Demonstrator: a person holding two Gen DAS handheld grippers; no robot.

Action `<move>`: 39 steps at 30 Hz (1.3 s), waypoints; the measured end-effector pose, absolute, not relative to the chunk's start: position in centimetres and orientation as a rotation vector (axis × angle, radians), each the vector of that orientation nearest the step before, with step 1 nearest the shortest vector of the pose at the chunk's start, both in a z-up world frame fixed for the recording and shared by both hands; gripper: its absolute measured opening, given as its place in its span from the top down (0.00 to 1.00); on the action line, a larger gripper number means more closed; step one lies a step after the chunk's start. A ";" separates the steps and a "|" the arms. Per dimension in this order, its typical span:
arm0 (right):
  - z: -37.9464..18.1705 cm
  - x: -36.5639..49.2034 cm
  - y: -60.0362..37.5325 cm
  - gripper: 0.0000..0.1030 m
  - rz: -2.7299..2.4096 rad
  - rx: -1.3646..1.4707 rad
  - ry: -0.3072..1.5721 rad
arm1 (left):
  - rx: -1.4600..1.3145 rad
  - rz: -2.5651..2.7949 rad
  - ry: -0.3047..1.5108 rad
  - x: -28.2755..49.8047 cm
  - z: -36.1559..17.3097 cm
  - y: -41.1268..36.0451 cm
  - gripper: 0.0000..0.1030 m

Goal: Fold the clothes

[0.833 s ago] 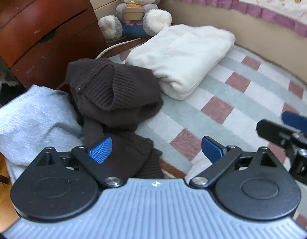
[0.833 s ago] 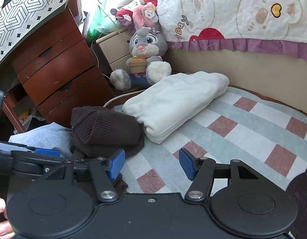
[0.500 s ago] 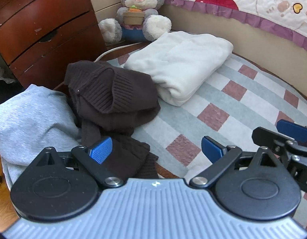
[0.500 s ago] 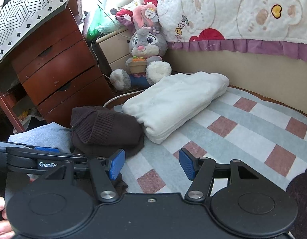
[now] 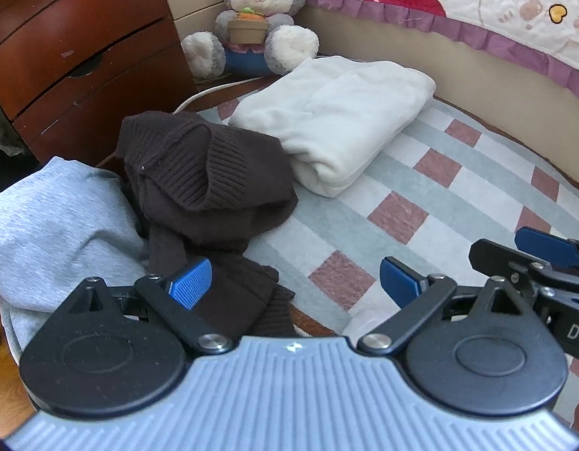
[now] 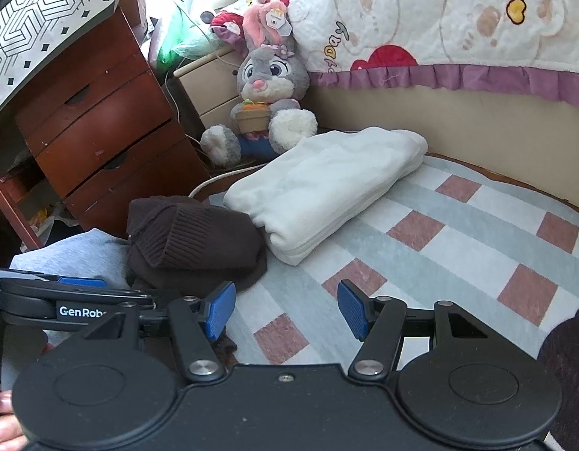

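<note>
Honestly not much has happened over the last second: both sets of tongs are just drifting, no grabbing yet. The left tongs (image 5: 295, 282) have pulled up and back a bit, so the bunny plush (image 5: 257, 18) and the quilt edge show more now, and they sit wide apart with nothing between them, hovering over the low end of the brown knit sweater (image 5: 203, 184). The right tongs (image 6: 285, 310) barely budged, also spread apart and empty, above the checkered mat (image 6: 413, 248). The sweater's still a crumpled heap on the mat's near-left edge, touching the folded cream garment (image 6: 323, 188) on one side and the grey garment (image 5: 52, 221) on the other. The cream one looks done already, so my guess is the brown one's next, and this little retreat is just lining up for a grab at its hem. Nothing's folded or lifted so far on that one.
</note>
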State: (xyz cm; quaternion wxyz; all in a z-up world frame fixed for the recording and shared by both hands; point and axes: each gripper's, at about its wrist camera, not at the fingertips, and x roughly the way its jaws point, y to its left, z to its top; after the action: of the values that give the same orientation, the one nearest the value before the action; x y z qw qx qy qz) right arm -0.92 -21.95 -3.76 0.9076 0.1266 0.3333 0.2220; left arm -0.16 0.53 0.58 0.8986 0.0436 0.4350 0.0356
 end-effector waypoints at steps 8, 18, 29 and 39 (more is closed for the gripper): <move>-3.8 -0.8 -22.0 0.36 0.457 0.264 0.694 | 0.092 0.070 0.908 -0.1 0.5 0.4 0.05; -4.0 -0.8 -22.0 0.36 0.455 0.269 0.699 | 0.094 0.076 0.915 0.0 0.3 0.4 0.05; -4.3 -0.6 -21.9 0.36 0.457 0.274 0.711 | 0.092 0.080 0.920 0.0 0.2 0.5 0.05; -4.6 -0.5 -21.9 0.36 0.464 0.280 0.721 | 0.103 0.090 0.920 0.1 -0.4 0.8 0.05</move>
State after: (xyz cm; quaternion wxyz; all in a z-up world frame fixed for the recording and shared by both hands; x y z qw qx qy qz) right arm -0.46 -21.92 -4.62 0.9000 0.1351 0.3485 0.2244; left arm 0.13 0.82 -0.43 0.8938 0.0497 0.4436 0.0435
